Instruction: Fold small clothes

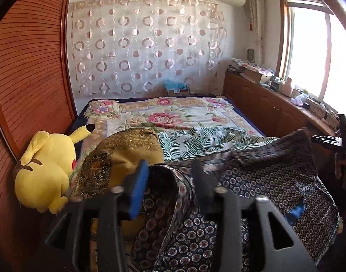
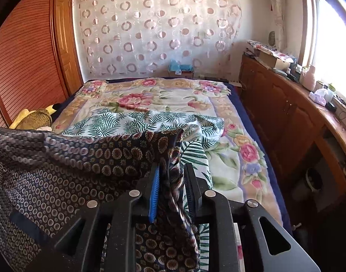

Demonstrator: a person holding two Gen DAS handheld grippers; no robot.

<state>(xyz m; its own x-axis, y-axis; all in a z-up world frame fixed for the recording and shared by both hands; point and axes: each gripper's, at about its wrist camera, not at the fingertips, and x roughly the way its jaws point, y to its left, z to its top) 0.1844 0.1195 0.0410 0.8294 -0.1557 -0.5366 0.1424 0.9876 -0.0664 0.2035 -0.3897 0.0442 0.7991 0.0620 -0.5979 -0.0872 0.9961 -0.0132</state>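
Nearest, the left gripper (image 1: 170, 179) stands with jaws apart, silky navy circle-print cloth (image 1: 263, 176) draped loosely between them. The right gripper (image 2: 171, 181), narrowly parted, has a twisted bunch of the cloth between its blue-padded fingers (image 2: 155, 188). Behind lies a fern-print sheet (image 2: 132, 122); at ten o'clock, a plush yellow toy (image 1: 45, 170); farther, the floral blanket (image 2: 163, 97).

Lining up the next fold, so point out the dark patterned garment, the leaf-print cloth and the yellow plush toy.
dark patterned garment (image 1: 270, 176), left wrist view, on its spread middle panel.
leaf-print cloth (image 2: 136, 122), right wrist view, on its upper flat part.
yellow plush toy (image 1: 45, 170), left wrist view, on its back.
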